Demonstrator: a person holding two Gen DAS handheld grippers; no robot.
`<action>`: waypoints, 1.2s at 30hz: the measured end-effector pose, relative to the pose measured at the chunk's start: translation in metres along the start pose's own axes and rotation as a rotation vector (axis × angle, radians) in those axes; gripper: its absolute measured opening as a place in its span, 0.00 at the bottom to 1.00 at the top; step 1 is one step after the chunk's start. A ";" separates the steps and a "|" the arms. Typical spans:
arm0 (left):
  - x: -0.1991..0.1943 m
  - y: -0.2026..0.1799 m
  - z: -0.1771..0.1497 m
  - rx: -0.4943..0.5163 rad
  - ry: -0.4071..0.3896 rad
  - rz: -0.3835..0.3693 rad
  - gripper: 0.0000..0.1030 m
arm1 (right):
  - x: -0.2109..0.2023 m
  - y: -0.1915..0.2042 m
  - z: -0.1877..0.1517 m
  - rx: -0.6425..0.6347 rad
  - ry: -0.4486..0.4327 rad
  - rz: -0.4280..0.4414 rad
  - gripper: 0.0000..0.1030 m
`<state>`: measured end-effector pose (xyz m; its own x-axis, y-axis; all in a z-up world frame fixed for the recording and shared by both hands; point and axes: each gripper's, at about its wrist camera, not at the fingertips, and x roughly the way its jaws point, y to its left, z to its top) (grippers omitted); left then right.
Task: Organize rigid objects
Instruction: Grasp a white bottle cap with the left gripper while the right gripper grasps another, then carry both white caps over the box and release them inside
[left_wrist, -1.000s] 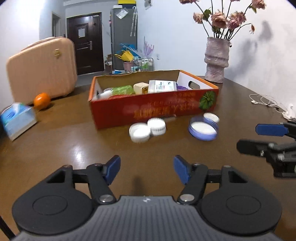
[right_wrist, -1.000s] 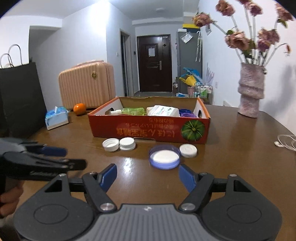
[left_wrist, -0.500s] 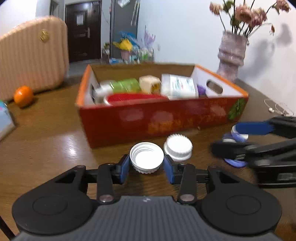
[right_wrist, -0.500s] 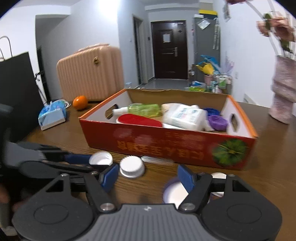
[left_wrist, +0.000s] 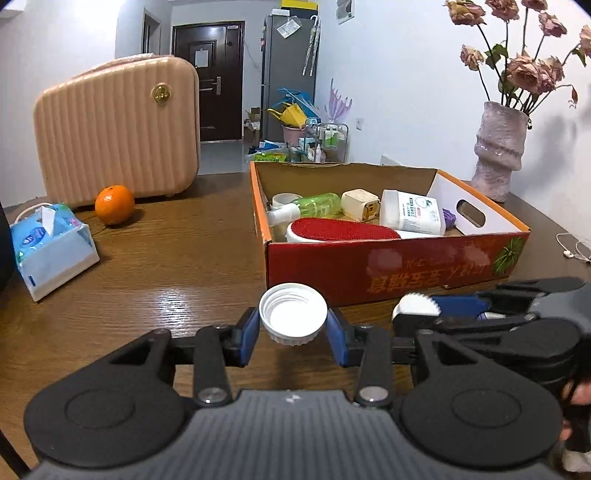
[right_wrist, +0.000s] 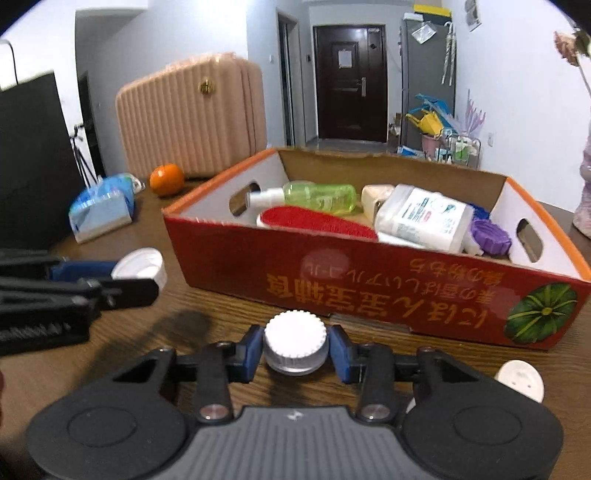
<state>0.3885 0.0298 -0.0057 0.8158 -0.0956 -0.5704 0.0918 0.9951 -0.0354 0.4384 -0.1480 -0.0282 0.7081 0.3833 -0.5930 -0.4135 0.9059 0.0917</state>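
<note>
Two white caps are being gripped just in front of the red box: the left tongs are pinching the open cap, while the right tongs, having just been closing, are clamping the ribbed cap. The pickup step is apparently ending above the bench; lifting both over the box wall is what comes next.

Left tool is gripping with both pads pressing inward. Right tool, its jaws having just been closing, is clamping likewise. Both tools are pointing forward and downward, side by side.
</note>
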 end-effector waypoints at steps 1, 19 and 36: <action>-0.002 -0.002 -0.001 0.005 0.000 0.007 0.39 | -0.009 0.000 -0.002 0.006 -0.013 -0.004 0.38; -0.138 -0.078 -0.067 0.032 -0.016 -0.055 0.39 | -0.196 -0.004 -0.095 0.051 -0.144 -0.058 0.38; -0.124 -0.090 -0.030 0.081 -0.047 -0.103 0.39 | -0.191 -0.034 -0.060 0.068 -0.215 -0.013 0.38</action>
<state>0.2620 -0.0468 0.0441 0.8253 -0.2001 -0.5281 0.2205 0.9751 -0.0248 0.2831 -0.2625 0.0337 0.8220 0.3944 -0.4108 -0.3692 0.9183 0.1429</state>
